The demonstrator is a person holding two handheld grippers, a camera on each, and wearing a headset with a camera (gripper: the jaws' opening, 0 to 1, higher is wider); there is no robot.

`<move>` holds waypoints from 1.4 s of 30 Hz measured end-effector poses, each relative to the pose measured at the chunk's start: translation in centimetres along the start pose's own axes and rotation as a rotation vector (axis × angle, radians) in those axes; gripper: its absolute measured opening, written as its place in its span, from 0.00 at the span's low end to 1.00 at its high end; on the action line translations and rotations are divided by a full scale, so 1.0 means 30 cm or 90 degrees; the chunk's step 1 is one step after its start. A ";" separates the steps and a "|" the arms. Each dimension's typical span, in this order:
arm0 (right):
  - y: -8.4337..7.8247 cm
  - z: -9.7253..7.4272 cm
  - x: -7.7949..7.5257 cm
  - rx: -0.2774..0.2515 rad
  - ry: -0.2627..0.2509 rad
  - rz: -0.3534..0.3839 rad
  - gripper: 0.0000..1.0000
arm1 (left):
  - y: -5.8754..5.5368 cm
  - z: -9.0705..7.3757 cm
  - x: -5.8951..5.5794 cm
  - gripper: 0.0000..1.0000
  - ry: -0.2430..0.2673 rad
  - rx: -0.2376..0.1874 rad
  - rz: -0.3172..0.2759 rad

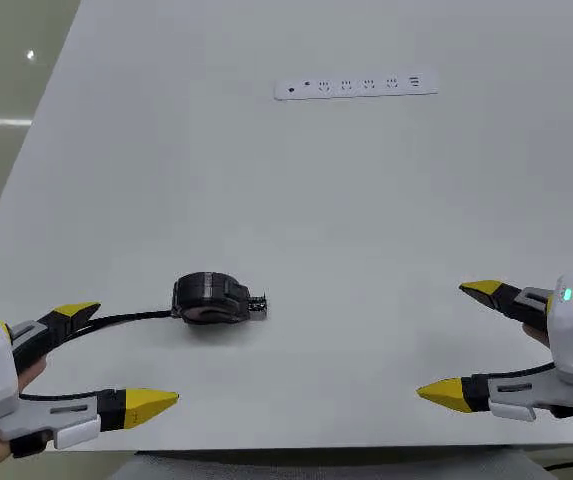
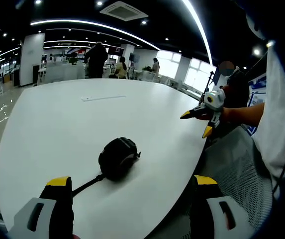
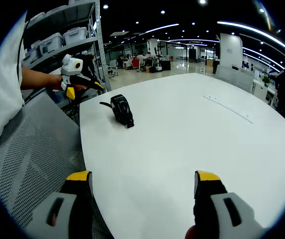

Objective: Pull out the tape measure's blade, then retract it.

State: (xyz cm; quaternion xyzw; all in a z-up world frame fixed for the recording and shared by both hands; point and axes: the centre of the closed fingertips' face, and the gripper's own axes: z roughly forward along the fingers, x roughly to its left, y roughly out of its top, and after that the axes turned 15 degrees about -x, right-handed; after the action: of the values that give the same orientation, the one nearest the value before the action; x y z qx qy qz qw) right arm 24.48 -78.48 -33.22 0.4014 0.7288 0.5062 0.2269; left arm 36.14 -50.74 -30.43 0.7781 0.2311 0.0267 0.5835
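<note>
A broad, plain white matte surface [image 1: 366, 250] stretches away from its near edge, carrying two objects set well apart. A black, rounded plastic tape measure [image 1: 209, 297] lies on its side close to the near edge, left of centre, with a small dark end tab showing at the right side of its case. A thin black strap [image 1: 131, 319] trails from the case's left side, lying curved along the surface towards the near-left corner. Far across the surface, near its far side, a long white plastic power strip [image 1: 355, 87] lies flat, its row of sockets facing up and roughly parallel to the near edge.
</note>
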 end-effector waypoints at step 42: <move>-0.009 0.245 0.033 -0.017 0.099 0.002 0.72 | -0.051 0.166 0.073 0.80 -0.133 0.087 0.121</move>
State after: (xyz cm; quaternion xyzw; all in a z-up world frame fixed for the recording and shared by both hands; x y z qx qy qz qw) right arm 29.22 -73.64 -36.23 0.3589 0.7366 0.5460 0.1744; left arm 39.14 -54.03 -33.92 0.8330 0.0960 -0.0152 0.5447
